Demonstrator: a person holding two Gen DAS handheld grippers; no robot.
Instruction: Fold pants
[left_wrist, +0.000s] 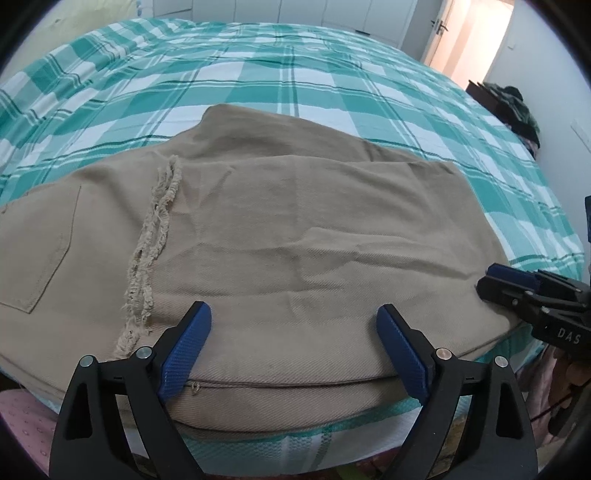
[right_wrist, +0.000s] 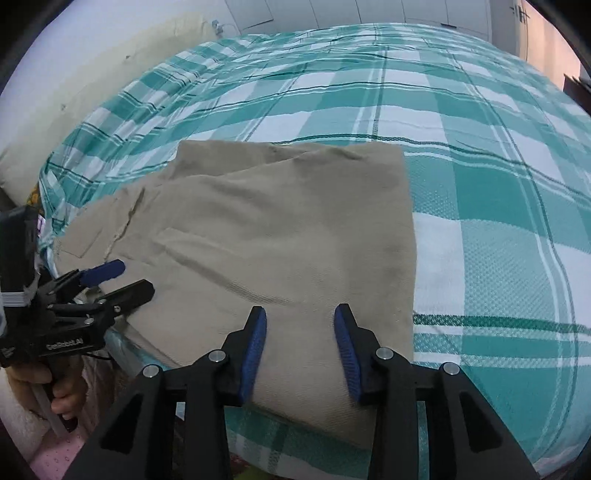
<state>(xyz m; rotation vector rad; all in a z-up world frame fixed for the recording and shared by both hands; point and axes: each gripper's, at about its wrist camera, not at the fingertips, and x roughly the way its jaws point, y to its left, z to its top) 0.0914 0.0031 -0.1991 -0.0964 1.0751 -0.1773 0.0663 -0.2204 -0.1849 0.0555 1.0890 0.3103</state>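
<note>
Your tan pants (left_wrist: 280, 236) lie flat and folded over on themselves, spread just ahead of your left gripper (left_wrist: 293, 352), whose open fingers frame the near seam edge. A frayed hem runs across the cloth to that gripper's front left, with a back pocket further left. The folded edge ends squarely to the front right of your right gripper (right_wrist: 300, 349)

You have a bed with a green-and-white checked sheet (left_wrist: 332, 85), an open door (left_wrist: 476, 37) at far right, and dark clothes piled on a stand (left_wrist: 513, 107) beside it.
</note>
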